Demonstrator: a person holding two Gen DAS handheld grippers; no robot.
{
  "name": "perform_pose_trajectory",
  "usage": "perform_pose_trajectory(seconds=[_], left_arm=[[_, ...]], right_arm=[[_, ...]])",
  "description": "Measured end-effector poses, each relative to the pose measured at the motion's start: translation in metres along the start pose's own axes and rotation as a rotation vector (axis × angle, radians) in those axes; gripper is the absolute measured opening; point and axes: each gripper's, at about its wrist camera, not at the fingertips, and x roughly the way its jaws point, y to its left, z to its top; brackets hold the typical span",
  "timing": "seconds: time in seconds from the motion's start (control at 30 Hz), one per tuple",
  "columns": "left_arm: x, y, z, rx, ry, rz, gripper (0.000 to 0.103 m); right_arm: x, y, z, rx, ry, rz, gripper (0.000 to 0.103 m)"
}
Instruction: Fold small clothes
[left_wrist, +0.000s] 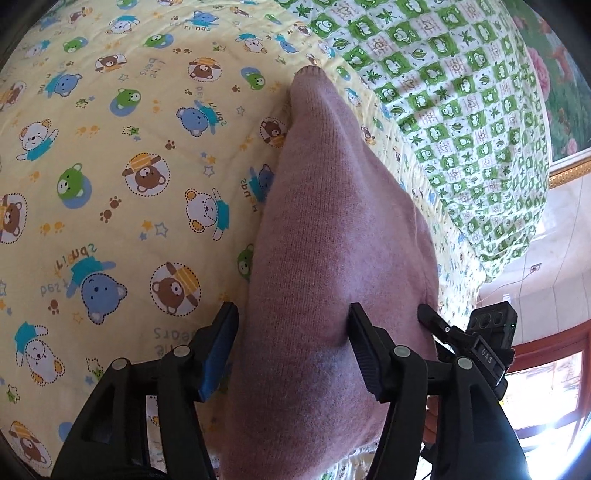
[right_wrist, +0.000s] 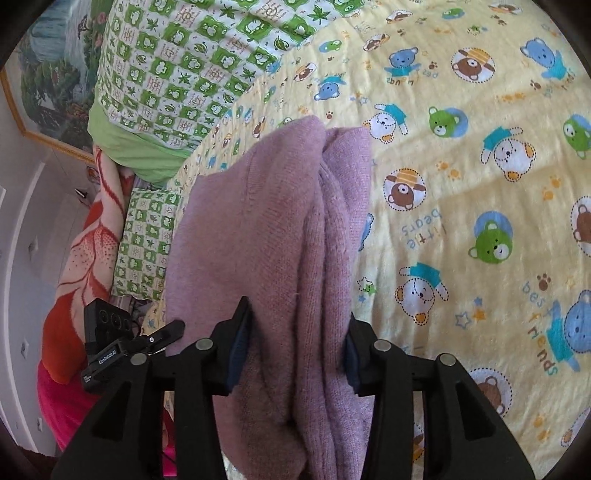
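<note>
Open yellow bear-print bedspread lies left of the pink knit; the green checked pillow blocks the far right.

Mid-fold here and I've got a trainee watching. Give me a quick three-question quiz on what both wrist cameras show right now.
1. True or false: the pink knit garment lies flat on the yellow bear-print blanket, free of both grippers.
2. Multiple choice: what lies beyond the garment, toward the head of the bed? A) a green checked pillow B) a laundry basket C) a wooden chair
3. Fill in: the fabric passes between the fingers of the left gripper and the ____ gripper.

Key
1. False. The garment passes between both grippers' fingers, bunched in vertical folds in the right wrist view.
2. A, the green checked pillow.
3. Right: the right gripper has fabric filling the gap between its fingers too.
</note>
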Motion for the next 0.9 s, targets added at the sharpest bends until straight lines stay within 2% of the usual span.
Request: perform_pose_trajectory(seconds=[0.07, 0.27, 0.5, 0.6, 0.73, 0.8, 0.83, 0.9], left_arm=[[-0.004, -0.001, -0.003, 0.001, 0.003, 0.010, 0.065], [-0.020, 0.005, -0.022, -0.006, 0.015, 0.012, 0.068], [-0.032, 0.012, -0.044, 0.026, 0.039, 0.028, 0.068], [-0.032, 0.017, -0.051, 0.023, 0.055, 0.031, 0.070], [-0.030, 0.018, -0.053, 0.022, 0.057, 0.054, 0.070], [-0.029, 0.014, -0.052, 0.038, 0.057, 0.075, 0.070], [-0.030, 0.010, -0.052, 0.050, 0.057, 0.083, 0.070], [-0.031, 0.004, -0.053, 0.072, 0.059, 0.092, 0.070]], right_arm=[[-0.005, 0.003, -0.001, -0.001, -0.010, -0.020, 0.051], [-0.035, 0.005, -0.010, 0.012, -0.062, -0.041, 0.051], [-0.075, 0.011, -0.049, 0.004, -0.115, -0.058, 0.052], [-0.077, 0.020, -0.068, -0.040, -0.078, -0.054, 0.052], [-0.053, 0.023, -0.080, -0.090, 0.005, -0.147, 0.051], [-0.044, 0.022, -0.082, -0.084, 0.025, -0.130, 0.034], [-0.039, 0.023, -0.082, -0.096, 0.040, -0.137, 0.013], [-0.041, 0.030, -0.080, -0.134, 0.038, -0.158, 0.012]])
